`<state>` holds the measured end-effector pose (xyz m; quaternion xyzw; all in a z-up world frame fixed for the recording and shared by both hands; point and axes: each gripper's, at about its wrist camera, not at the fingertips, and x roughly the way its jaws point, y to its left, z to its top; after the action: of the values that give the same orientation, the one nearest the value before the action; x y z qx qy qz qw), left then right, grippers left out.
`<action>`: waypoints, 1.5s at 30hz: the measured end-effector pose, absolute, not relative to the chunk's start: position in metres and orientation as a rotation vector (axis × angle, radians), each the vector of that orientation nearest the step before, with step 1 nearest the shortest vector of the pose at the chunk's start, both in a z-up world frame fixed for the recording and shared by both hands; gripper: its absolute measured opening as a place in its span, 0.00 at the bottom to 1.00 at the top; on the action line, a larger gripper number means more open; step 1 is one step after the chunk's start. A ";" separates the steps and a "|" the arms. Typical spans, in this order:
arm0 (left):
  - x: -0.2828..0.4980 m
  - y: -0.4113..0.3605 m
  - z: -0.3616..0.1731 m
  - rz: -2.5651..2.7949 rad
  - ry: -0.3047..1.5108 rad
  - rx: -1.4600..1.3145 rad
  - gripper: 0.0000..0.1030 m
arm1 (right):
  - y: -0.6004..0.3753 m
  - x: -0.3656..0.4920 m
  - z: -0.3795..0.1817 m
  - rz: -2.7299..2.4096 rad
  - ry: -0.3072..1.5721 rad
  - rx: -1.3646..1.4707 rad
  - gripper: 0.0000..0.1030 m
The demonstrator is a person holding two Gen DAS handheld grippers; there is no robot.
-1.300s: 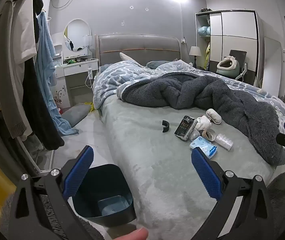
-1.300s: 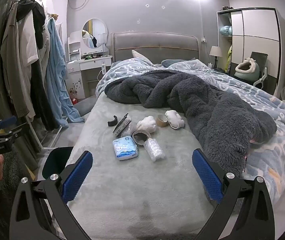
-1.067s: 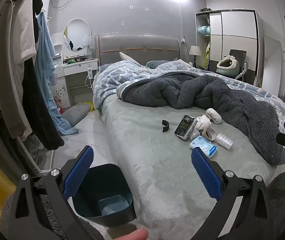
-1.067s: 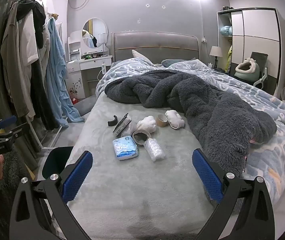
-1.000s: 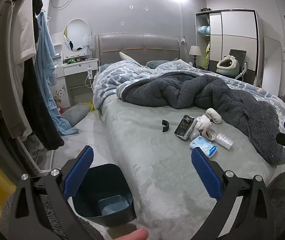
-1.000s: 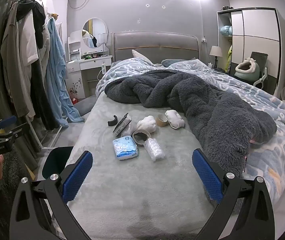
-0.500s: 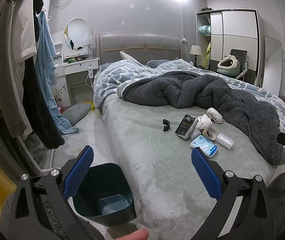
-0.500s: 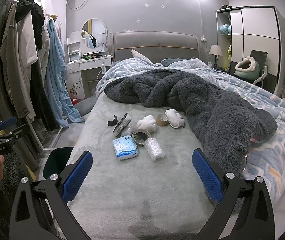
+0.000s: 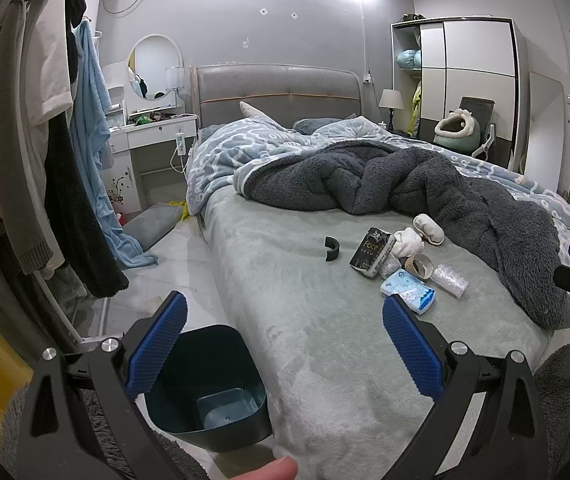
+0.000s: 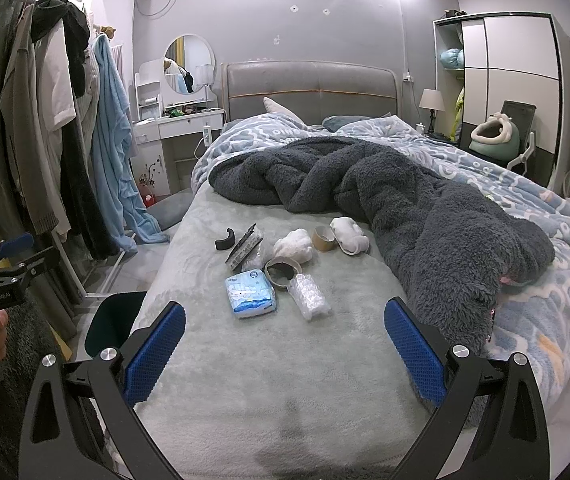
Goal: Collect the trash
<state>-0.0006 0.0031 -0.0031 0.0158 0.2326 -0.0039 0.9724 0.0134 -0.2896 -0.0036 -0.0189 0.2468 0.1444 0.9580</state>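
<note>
Trash lies in a cluster on the grey-green bed sheet (image 10: 269, 392): a blue tissue pack (image 10: 249, 293), a bubble-wrap wad (image 10: 309, 295), a tape roll (image 10: 283, 271), a black packet (image 10: 243, 247), a black curved piece (image 10: 225, 239), a crumpled white tissue (image 10: 294, 245), a cardboard ring (image 10: 323, 238) and a white bundle (image 10: 350, 235). A dark teal bin (image 9: 205, 384) stands on the floor at the bed's left foot corner. My left gripper (image 9: 283, 344) is open and empty above the bin and bed edge. My right gripper (image 10: 285, 350) is open and empty, short of the trash.
A dark grey fleece blanket (image 10: 405, 200) and blue patterned duvet (image 10: 545, 240) cover the bed's right and far side. A clothes rack (image 9: 25, 140) stands left, with a vanity (image 9: 153, 136) behind. A wardrobe (image 9: 469, 80) stands at the far right.
Both views have shifted very slightly; the grippers stay open and nothing on the bed has moved.
</note>
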 end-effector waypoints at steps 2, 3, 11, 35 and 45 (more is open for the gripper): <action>-0.001 0.003 -0.003 -0.008 0.470 0.032 0.97 | -0.289 0.014 -0.004 0.293 0.501 -0.037 0.97; -0.001 0.003 -0.003 -0.008 0.470 0.032 0.97 | -0.289 0.014 -0.004 0.293 0.501 -0.037 0.97; -0.001 0.004 -0.004 -0.008 0.471 0.032 0.97 | -0.289 0.014 -0.004 0.293 0.503 -0.038 0.97; 0.000 0.003 -0.004 -0.008 0.473 0.030 0.97 | -0.289 0.015 -0.005 0.292 0.506 -0.039 0.97; 0.000 0.005 -0.011 -0.006 0.477 0.032 0.97 | -0.288 0.016 -0.006 0.292 0.511 -0.043 0.97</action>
<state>-0.0005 0.0051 -0.0111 0.0160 0.2362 -0.0031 0.9716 0.0158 -0.2878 -0.0058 -0.0213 0.2517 0.1438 0.9568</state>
